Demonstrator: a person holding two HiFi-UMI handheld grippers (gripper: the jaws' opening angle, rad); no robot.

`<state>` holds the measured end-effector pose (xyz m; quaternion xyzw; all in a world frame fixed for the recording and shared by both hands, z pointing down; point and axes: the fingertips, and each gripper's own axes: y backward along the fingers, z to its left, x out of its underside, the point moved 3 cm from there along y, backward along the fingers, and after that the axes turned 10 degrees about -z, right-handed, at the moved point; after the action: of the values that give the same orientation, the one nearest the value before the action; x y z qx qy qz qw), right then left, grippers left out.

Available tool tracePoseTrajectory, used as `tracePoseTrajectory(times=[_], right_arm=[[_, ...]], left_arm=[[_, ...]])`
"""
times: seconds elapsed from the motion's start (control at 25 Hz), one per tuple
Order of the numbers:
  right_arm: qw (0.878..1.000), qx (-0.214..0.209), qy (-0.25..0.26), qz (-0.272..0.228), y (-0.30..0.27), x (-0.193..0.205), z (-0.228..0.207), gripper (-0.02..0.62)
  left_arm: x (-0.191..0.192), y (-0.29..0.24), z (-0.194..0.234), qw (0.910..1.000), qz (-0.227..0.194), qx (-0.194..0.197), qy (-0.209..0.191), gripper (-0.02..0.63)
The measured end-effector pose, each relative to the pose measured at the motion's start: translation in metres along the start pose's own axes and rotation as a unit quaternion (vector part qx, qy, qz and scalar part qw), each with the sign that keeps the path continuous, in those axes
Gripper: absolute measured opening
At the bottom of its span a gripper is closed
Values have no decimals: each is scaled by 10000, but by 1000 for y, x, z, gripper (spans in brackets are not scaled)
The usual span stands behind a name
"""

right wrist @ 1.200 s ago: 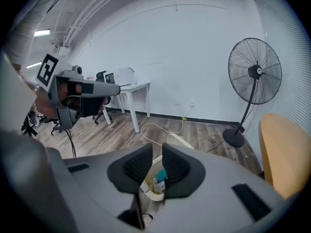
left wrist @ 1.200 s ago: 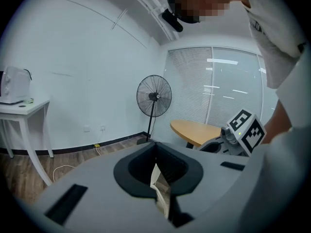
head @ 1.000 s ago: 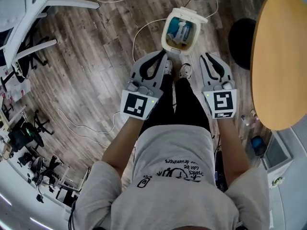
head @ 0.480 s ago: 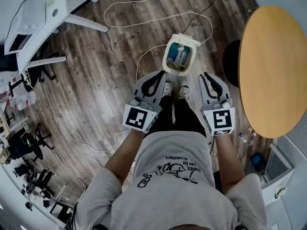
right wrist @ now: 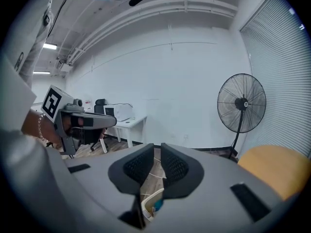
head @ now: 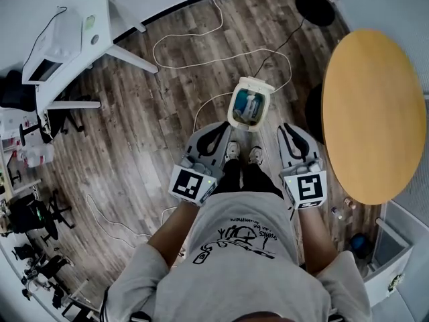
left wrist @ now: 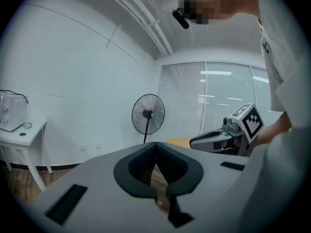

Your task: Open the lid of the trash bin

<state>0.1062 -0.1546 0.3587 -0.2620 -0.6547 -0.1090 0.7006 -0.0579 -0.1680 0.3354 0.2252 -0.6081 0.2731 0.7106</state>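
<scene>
Trash bin [head: 250, 106] open on floor [head: 161, 119], contents visible

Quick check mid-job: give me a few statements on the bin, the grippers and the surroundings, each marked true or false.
1. The trash bin stands on the floor just ahead of the person's shoes. True.
2. The left gripper is clamped on the bin's lid. False: its jaws meet on nothing, away from the bin.
3. The bin's contents show from above. True.
4. The round table is on the left gripper's side. False: it is beside the right gripper.
5. A standing fan shows in both gripper views. True.
</scene>
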Motion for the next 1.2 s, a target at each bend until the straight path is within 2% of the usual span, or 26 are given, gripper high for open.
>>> tracePoseTrajectory(times=[0.2,0.68,1.0,1.2], right_arm=[[9995,119,-19,-308,9,-34,-1,48],[9963,223,-4,-827,37,-104,-2,44],[9930,224,20,-1158,50,-144,-2,40],[9914,254,97,-1283,60,-163,-3,35]], left_arm=[[-26,3,-6,9999,-103,49,98,15],[-90,0,-30,9980,-482,315,-249,15],[-125,0,-42,9971,-630,395,-152,15],[-145,1,-50,9959,-749,437,-276,15]])
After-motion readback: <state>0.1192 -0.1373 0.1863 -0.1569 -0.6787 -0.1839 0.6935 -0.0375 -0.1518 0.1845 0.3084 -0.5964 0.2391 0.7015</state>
